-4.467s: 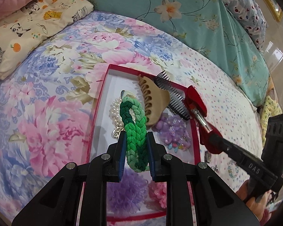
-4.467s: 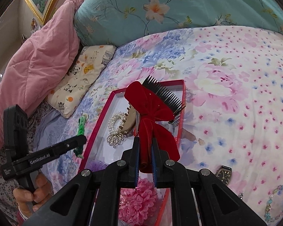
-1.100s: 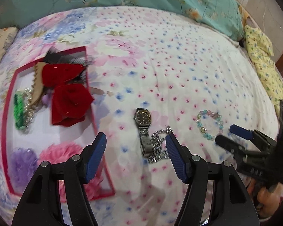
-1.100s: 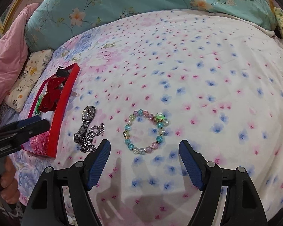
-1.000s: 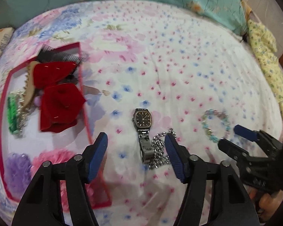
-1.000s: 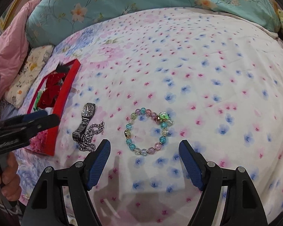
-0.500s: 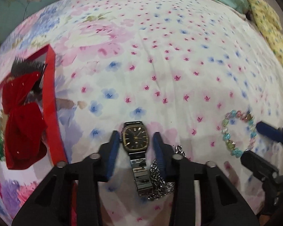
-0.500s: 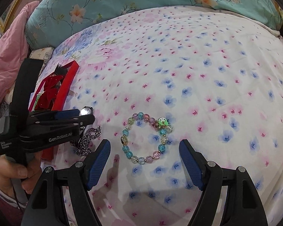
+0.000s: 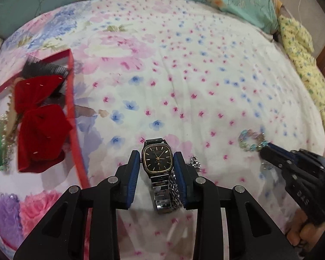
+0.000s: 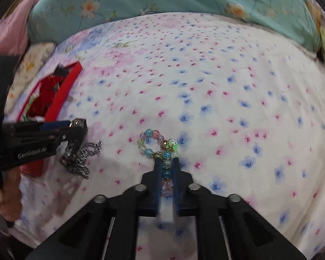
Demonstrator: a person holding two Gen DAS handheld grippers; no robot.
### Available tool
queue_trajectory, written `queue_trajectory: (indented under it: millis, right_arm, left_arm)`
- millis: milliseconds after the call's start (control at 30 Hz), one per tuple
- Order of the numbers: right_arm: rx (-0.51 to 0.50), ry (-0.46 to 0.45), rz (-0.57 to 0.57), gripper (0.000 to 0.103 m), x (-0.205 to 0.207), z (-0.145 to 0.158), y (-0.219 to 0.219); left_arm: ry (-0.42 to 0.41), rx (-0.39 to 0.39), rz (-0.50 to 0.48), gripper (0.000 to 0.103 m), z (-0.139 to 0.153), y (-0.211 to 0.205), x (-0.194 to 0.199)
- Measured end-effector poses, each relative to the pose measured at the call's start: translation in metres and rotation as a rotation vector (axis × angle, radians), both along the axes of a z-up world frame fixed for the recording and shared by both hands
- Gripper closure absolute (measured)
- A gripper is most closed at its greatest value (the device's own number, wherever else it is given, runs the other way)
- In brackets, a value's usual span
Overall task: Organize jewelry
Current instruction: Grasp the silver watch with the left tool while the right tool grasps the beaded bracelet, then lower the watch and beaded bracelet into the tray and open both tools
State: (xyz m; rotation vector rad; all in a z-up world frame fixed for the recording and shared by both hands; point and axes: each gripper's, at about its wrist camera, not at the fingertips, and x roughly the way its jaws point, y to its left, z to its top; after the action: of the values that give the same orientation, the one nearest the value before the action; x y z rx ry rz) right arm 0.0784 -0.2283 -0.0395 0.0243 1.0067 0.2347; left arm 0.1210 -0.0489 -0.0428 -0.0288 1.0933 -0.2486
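On the floral bedspread (image 9: 205,75), the left gripper (image 9: 157,162) clasped a wristwatch (image 9: 157,160); the right gripper (image 10: 166,166) pinched a beaded bracelet (image 10: 158,145). Only the left view showed the red tray's (image 9: 72,117) bow (image 9: 41,117).

Floral bed (image 9: 184,65) carries a red tray (image 9: 72,117); watch (image 9: 157,158); chain (image 10: 91,149); bead bracelet (image 10: 156,144).

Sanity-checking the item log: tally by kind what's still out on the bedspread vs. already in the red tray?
On bedspread:
watch: 1, between left gripper fingers
silver chain: 1
bead bracelet: 1, in right gripper
In red tray:
red bow: 1
pompoms: 2
black comb: 1
Green braid, pearls: partly hidden.
Total clearly visible: 7
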Motion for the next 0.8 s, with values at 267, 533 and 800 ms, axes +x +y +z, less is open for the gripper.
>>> queue_trajectory:
  millis: [267, 533, 800]
  right_arm:
    - [0.087, -0.049, 0.015, 0.096, -0.011, 0.027, 0.001]
    - [0.140, -0.087, 0.054, 0.096, -0.019, 0.054, 0.013]
    - [0.165, -0.096, 0.126, 0.096, -0.025, 0.065, 0.042]
  left_arm:
    - [-0.059, -0.056, 0.029, 0.074, 0.032, 0.018, -0.023]
    - [-0.103, -0.098, 0.083, 0.074, 0.057, 0.045, -0.048]
    - [-0.146, -0.109, 0.151, 0.074, 0.077, 0.084, -0.075]
